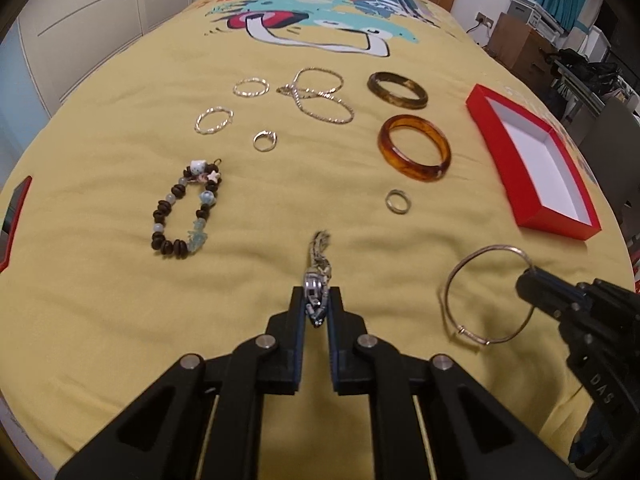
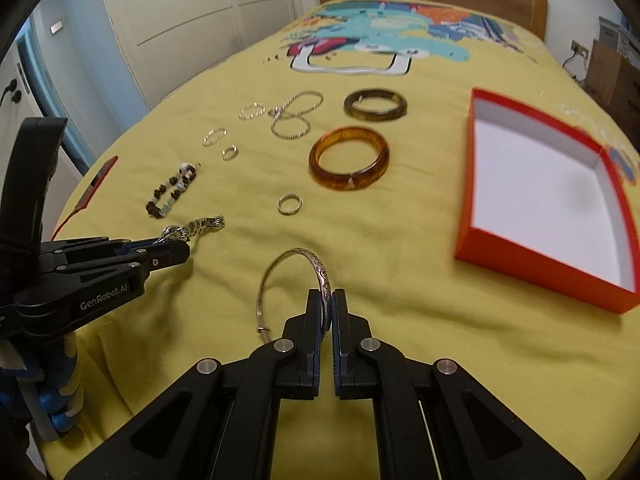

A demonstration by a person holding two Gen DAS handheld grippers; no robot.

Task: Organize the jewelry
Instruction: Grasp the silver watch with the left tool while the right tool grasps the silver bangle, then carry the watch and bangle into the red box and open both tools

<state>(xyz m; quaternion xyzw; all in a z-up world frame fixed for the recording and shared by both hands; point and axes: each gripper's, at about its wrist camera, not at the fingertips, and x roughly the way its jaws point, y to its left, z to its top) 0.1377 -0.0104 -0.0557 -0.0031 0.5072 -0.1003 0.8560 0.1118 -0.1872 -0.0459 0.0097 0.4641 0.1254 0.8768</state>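
In the left wrist view my left gripper (image 1: 317, 300) is shut on a silver link bracelet (image 1: 320, 256), whose free end hangs toward the yellow bedspread (image 1: 280, 184). The right wrist view shows the same left gripper (image 2: 180, 246) and link bracelet (image 2: 200, 227) at the left. My right gripper (image 2: 327, 300) is shut on the engraved rim of a thin silver bangle (image 2: 298, 251). From the left wrist view that right gripper (image 1: 528, 280) pinches the silver bangle (image 1: 492, 247) at the lower right. An open red box (image 2: 540, 270) with a white inside lies to the right, and nothing is in it.
More jewelry lies farther up the bed: an amber bangle (image 1: 416, 172), a dark bangle (image 1: 396, 102), a beaded bracelet (image 1: 160, 216), a small ring (image 1: 397, 211) and several thin silver hoops (image 1: 290, 89). The red box (image 1: 500, 152) sits near the right edge. Another red piece (image 1: 16, 208) is at the left edge.
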